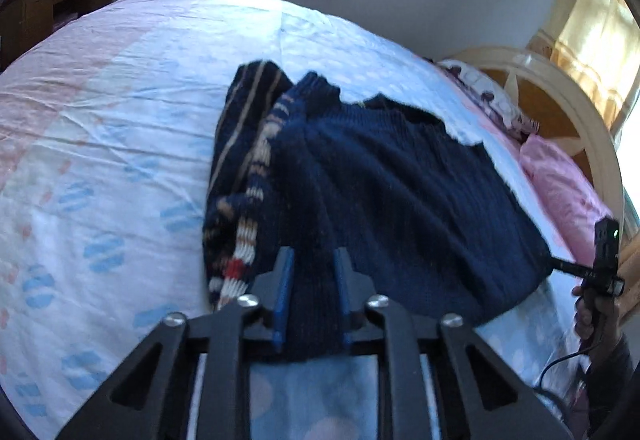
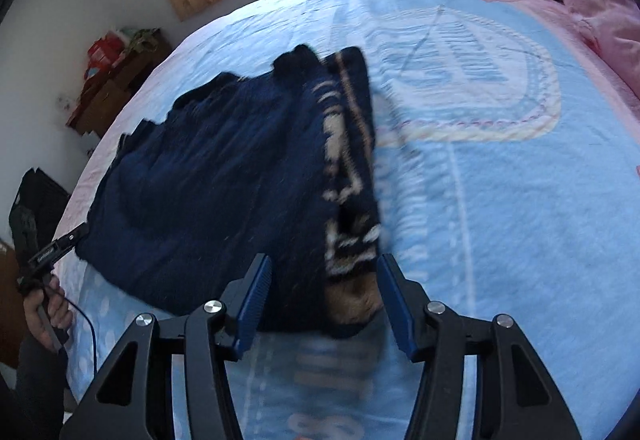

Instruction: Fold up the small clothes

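Note:
A navy knitted sweater (image 1: 400, 180) with a cream, tan and red patterned band lies on the bed, one side folded over itself. My left gripper (image 1: 313, 254) is shut on a fold of its near edge, with dark knit filling the gap between the blue pads. In the right wrist view the sweater (image 2: 208, 180) spreads to the left. My right gripper (image 2: 325, 260) has the bunched patterned hem between its blue pads, which touch it on both sides. Each gripper also shows in the other's view at a sweater corner: the right gripper (image 1: 554, 263) and the left gripper (image 2: 82, 228).
The bed sheet (image 1: 100, 120) is pale blue and pink with some wrinkles. Pink pillows (image 1: 560, 184) and a curved headboard (image 1: 560, 88) lie beyond the sweater on one side. A wooden cabinet (image 2: 108, 92) stands by the wall. A person's hand (image 2: 44, 312) holds the left gripper's handle.

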